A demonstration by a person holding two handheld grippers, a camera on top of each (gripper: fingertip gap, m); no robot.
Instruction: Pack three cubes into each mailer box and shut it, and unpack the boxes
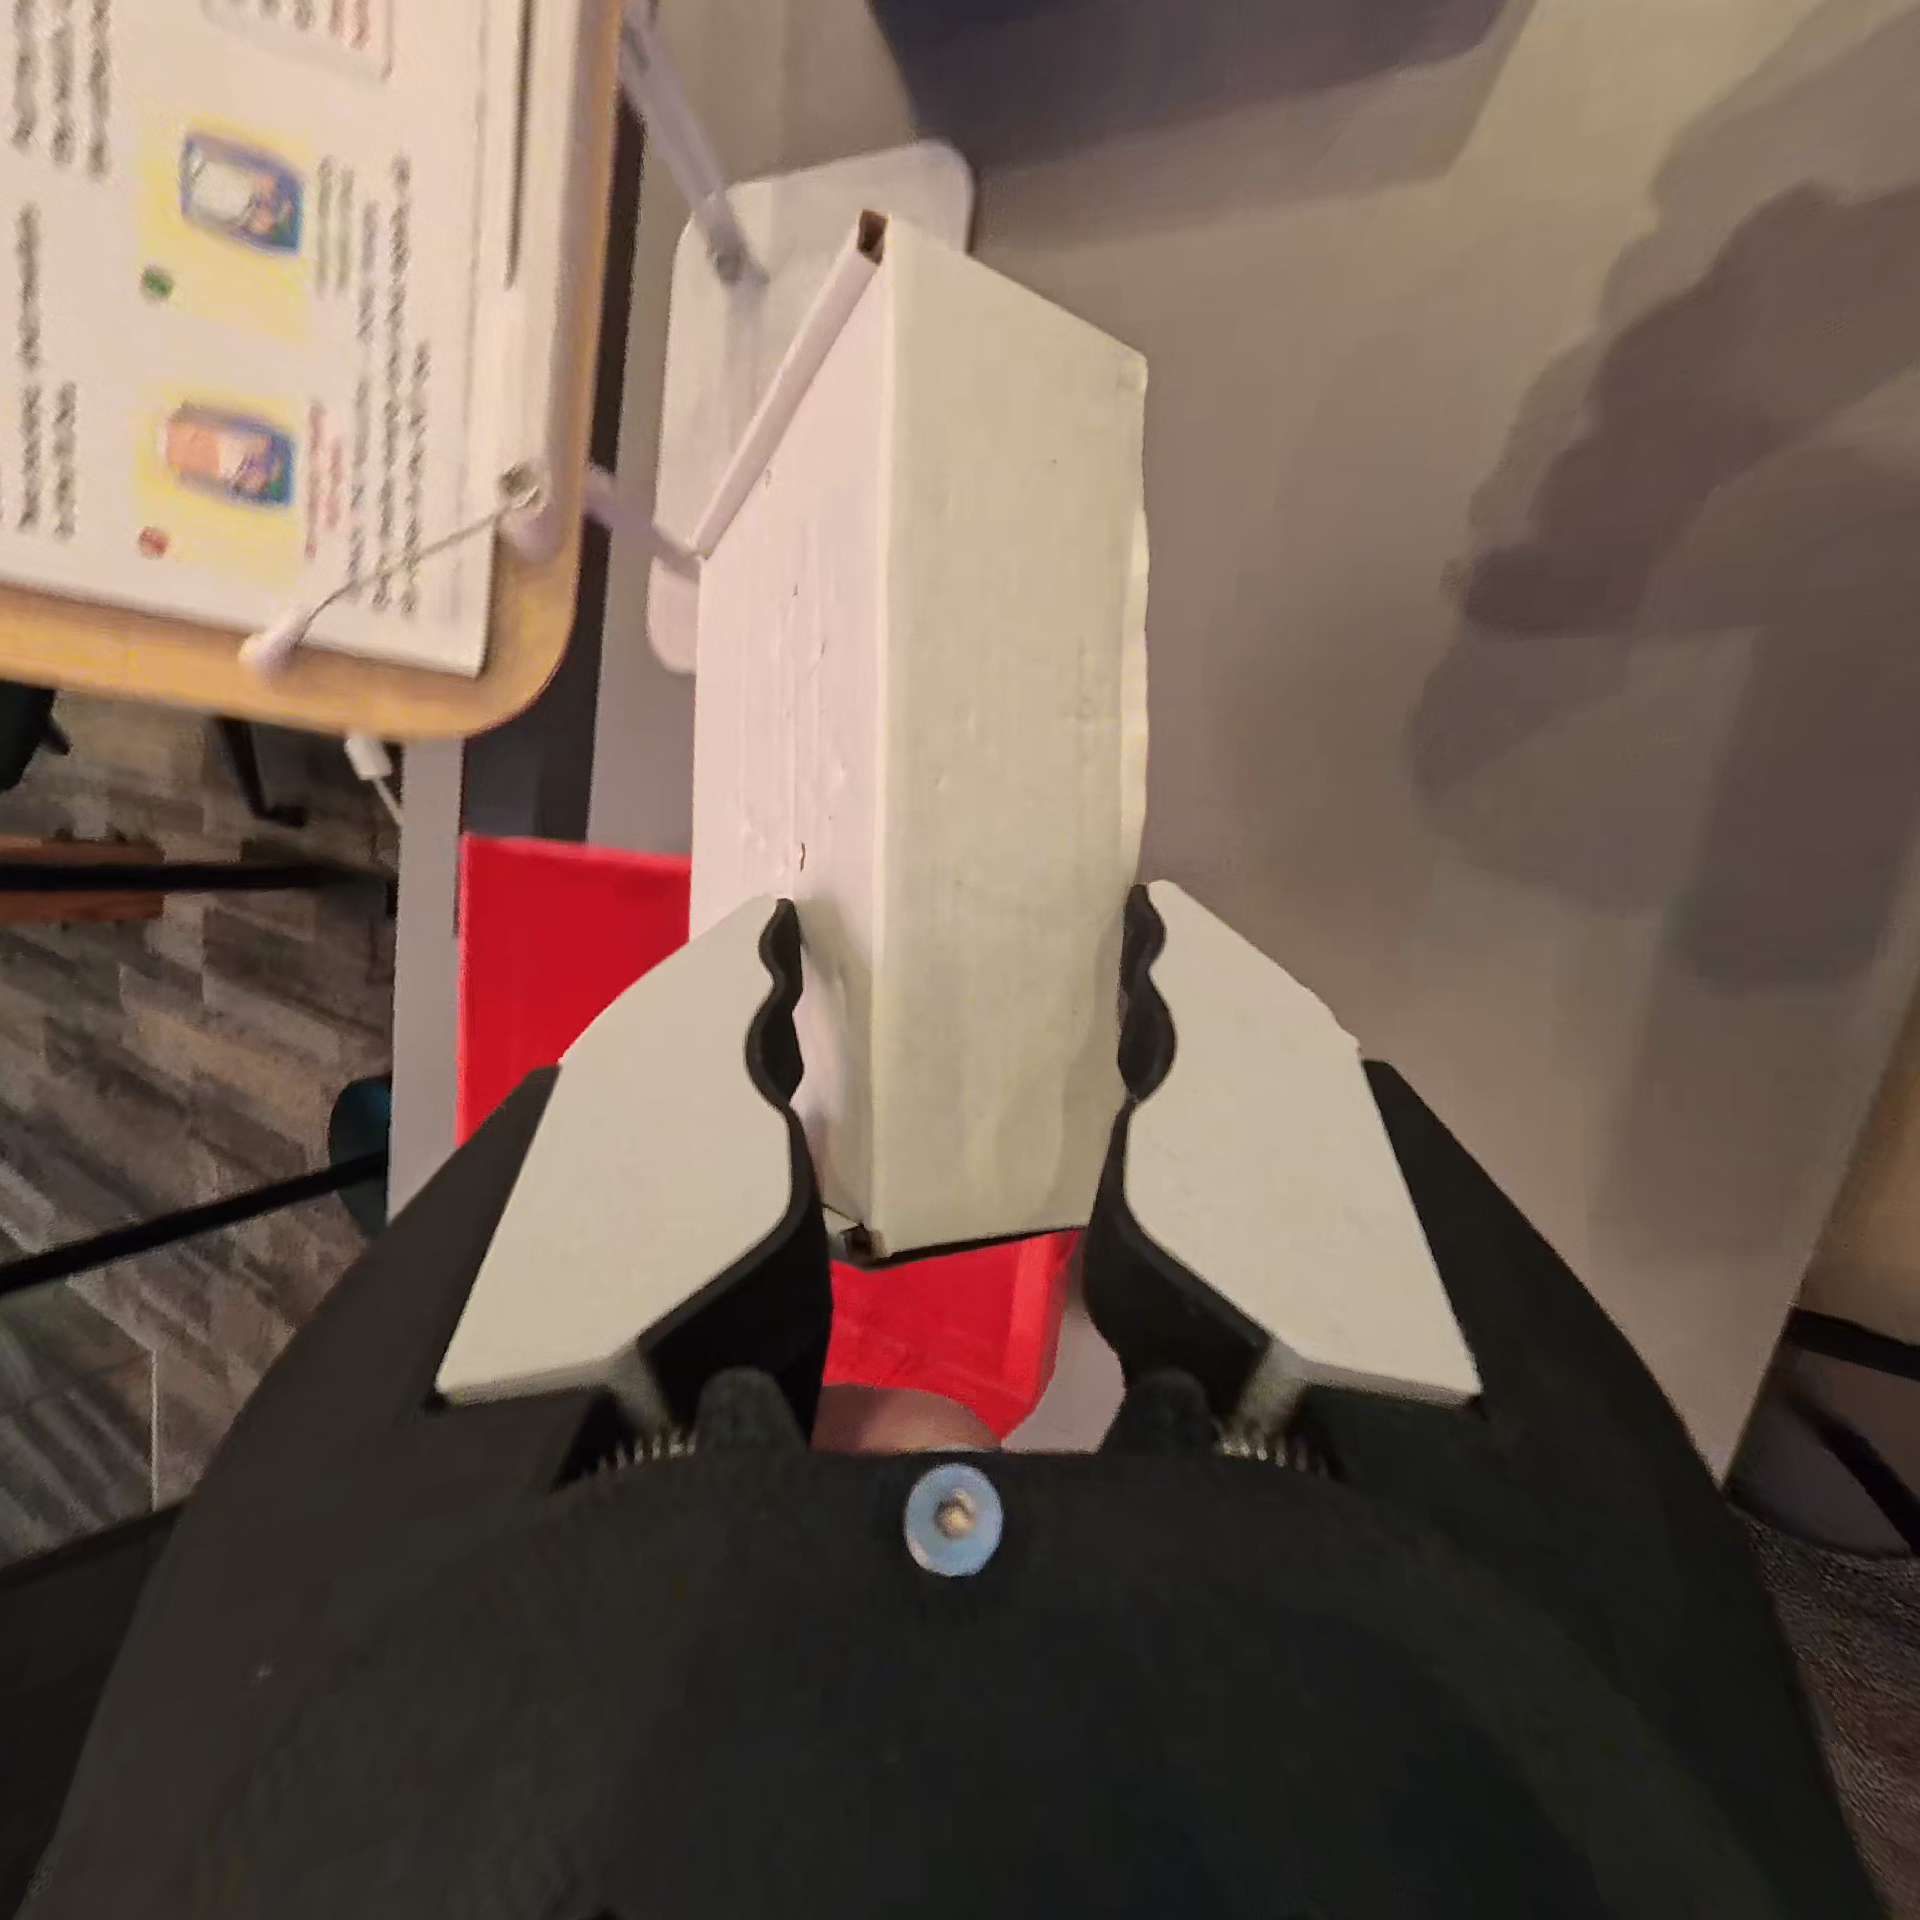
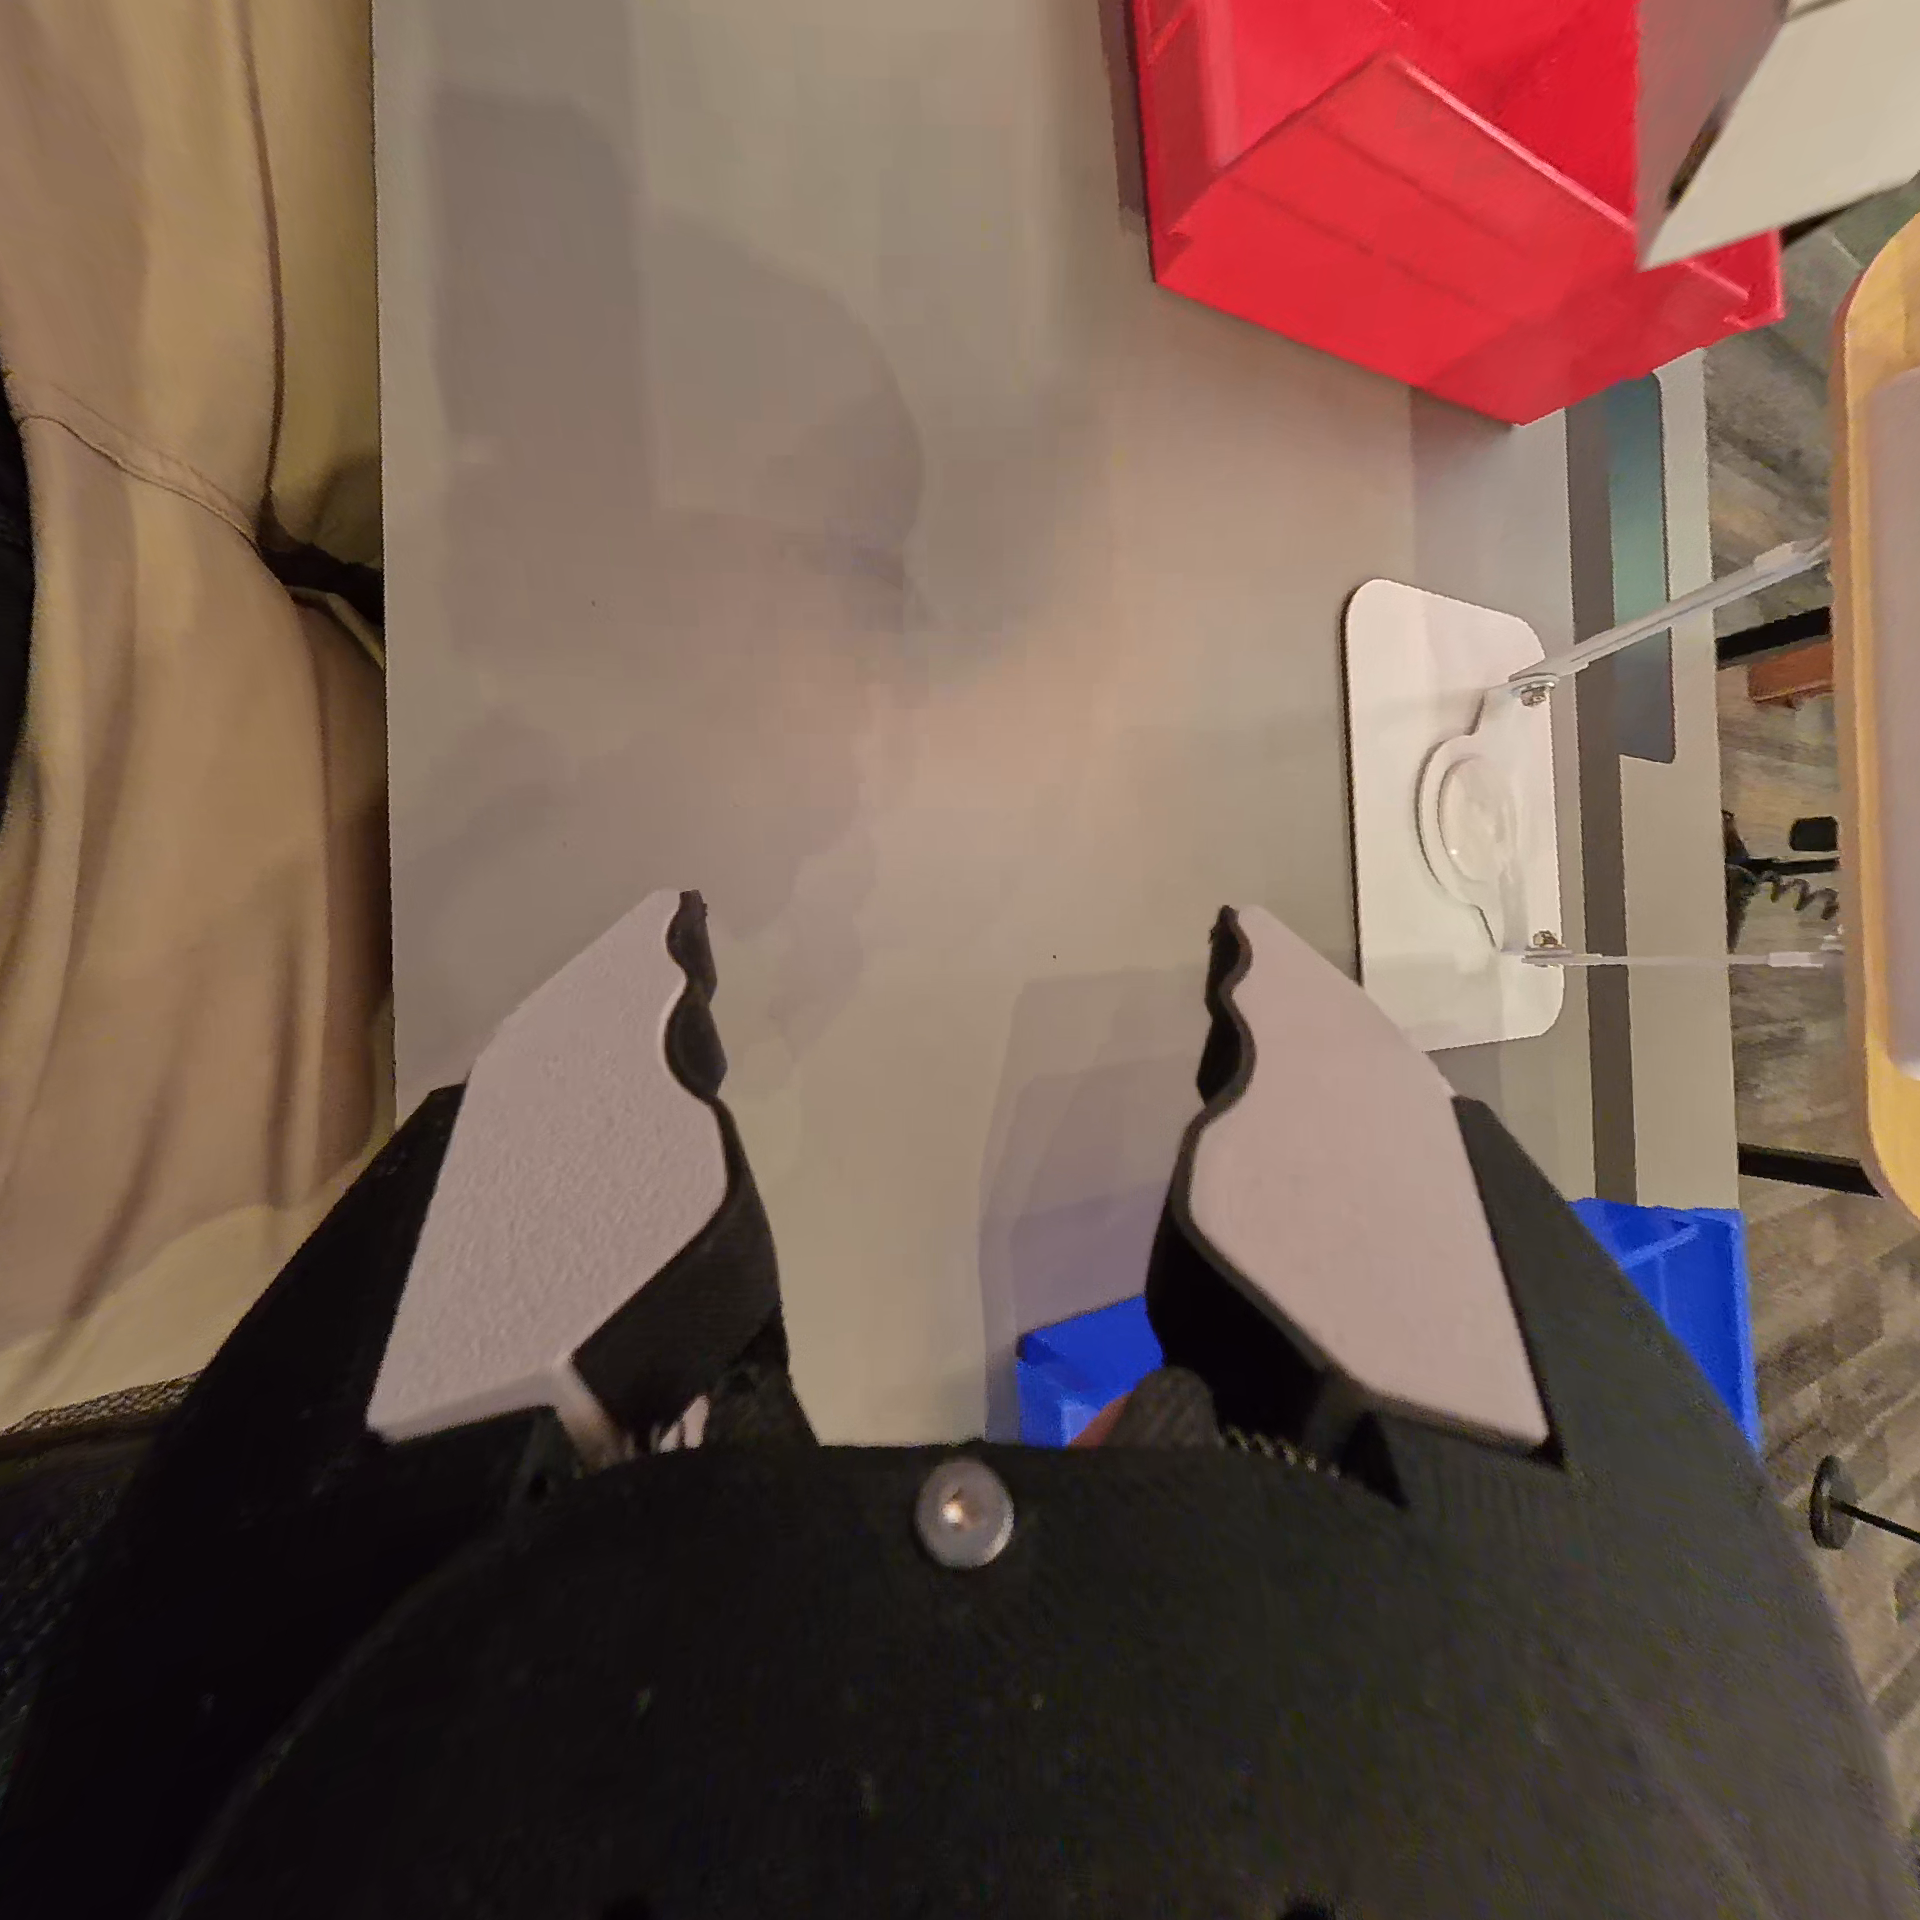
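Note:
My left gripper [image 1: 961, 909] is shut on a closed white mailer box [image 1: 935, 623]. It grips the box by its two long sides near the near end and holds it in the air above the grey table [image 1: 1403, 468]. A corner of the white box also shows at the top right of the right wrist view [image 2: 1756, 166], over the red bin [image 2: 1403, 208]. My right gripper [image 2: 958, 912] is open and empty above the bare grey table [image 2: 831, 520]. No cubes are in view.
The red bin [image 1: 561, 956] sits under and behind the held box. A blue bin [image 2: 1081, 1382] lies under my right gripper. A white stand base [image 2: 1455, 810] with thin rods holds a wooden board with a printed sheet [image 1: 260, 364]. A person's beige clothing [image 2: 156, 623] is at the table's left edge. Left tips to right tips: about 30 centimetres.

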